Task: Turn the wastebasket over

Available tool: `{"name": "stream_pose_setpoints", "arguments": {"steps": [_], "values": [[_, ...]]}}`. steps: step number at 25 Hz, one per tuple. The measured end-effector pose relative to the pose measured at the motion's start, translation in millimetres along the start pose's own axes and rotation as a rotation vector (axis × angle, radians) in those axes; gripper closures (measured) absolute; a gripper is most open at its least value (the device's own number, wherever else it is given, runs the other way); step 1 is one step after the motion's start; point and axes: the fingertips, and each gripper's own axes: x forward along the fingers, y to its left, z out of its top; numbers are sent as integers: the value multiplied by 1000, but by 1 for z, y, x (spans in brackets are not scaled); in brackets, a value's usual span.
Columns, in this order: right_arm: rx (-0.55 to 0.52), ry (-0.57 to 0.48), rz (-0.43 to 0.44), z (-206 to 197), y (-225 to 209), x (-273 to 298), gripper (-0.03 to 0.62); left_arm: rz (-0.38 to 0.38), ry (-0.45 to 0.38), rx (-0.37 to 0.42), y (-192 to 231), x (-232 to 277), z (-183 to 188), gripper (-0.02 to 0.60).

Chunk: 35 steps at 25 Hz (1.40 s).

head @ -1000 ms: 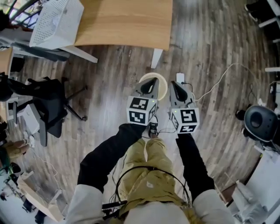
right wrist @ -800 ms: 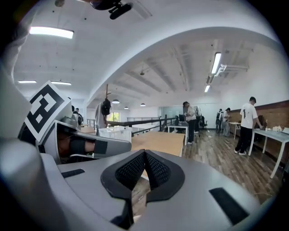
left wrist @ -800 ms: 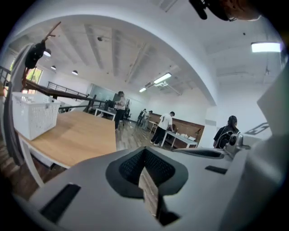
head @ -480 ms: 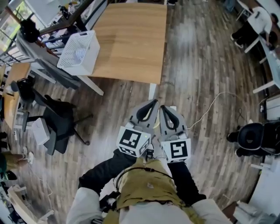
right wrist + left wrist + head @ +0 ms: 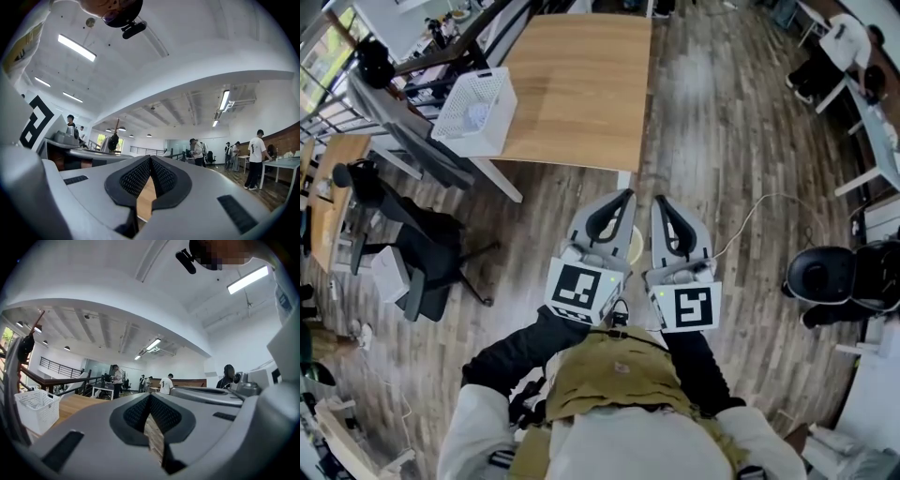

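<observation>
A white perforated basket [image 5: 473,111] stands upright on the left corner of the wooden table [image 5: 581,84]; the left gripper view shows the basket [image 5: 35,408] at its left edge. A round cream bin [image 5: 635,246] on the floor shows only as a sliver between my two grippers. My left gripper [image 5: 626,194] and right gripper [image 5: 659,200] are held side by side in front of my body, level, pointing toward the table. Both are shut with nothing between the jaws, as the left gripper [image 5: 150,397] and right gripper [image 5: 150,159] show in their own views.
A black office chair [image 5: 422,248] stands left of me on the wood floor. A white cable [image 5: 750,211] runs across the floor at the right, near a black round stool [image 5: 820,272]. Several people [image 5: 257,157] stand far off in the room.
The head view has risen and pulled back, taking in more of the table. Both grippers lifted from the floor bin and drew closer together; the cream bin is now mostly hidden beneath them.
</observation>
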Motion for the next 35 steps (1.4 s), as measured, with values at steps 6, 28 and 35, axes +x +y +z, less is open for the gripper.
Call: {"name": "stream_pose_setpoints", "arguments": {"steps": [6,28,35], "values": [[-5,7,4,10,0,0,574,20,-13,1,-4,-3,5,580],[15,18,-17,4,-9,0,574,0,-23,10,-9,8,6,580],[21,16,-22,-1,-19,0,574,-11,-13,7,-16,18,2,580]]}}
